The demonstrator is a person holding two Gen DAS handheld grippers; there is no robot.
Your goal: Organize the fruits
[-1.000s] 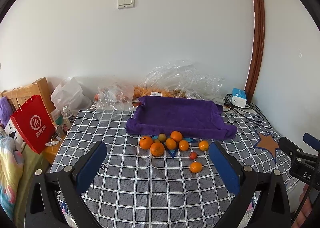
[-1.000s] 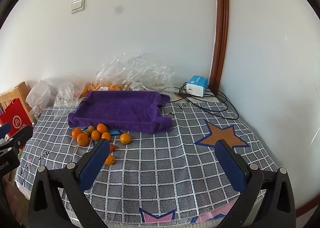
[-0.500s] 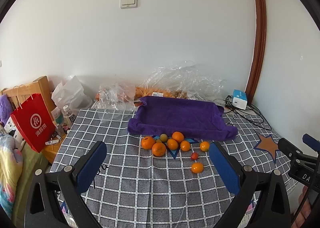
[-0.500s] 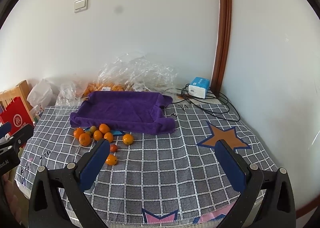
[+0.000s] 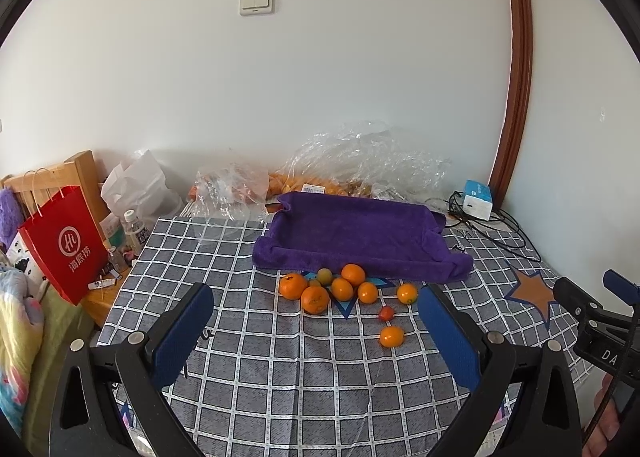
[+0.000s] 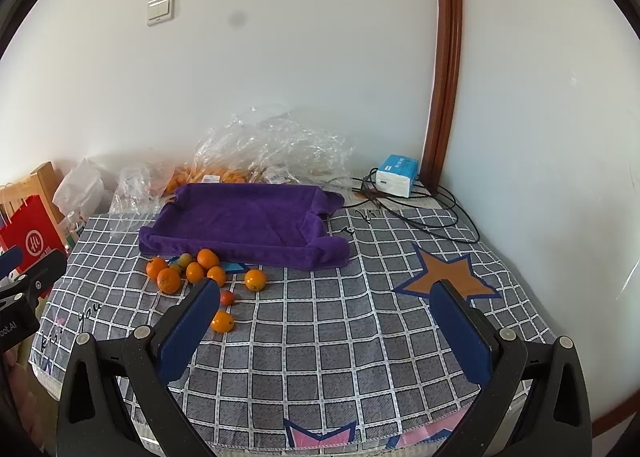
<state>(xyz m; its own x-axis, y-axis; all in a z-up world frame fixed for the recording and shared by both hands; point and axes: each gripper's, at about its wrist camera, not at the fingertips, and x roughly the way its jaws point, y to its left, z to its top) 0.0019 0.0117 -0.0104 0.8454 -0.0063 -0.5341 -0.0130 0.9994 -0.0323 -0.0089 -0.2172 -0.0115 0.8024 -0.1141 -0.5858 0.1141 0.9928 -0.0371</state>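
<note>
Several oranges lie in a cluster on the grey checked tablecloth, just in front of a purple cloth tray. A greenish fruit sits among them. A small red tomato and one lone orange lie nearer me. My left gripper is open and empty, above the table's near side. My right gripper is open and empty, to the right of the fruit.
Clear plastic bags with more fruit lie behind the tray by the wall. A blue-white box with black cables sits at the back right. A red paper bag and bottles stand left of the table.
Both views have shifted slightly; the fruit and tray sit a little lower and closer in frame. Nothing on the table has moved.
</note>
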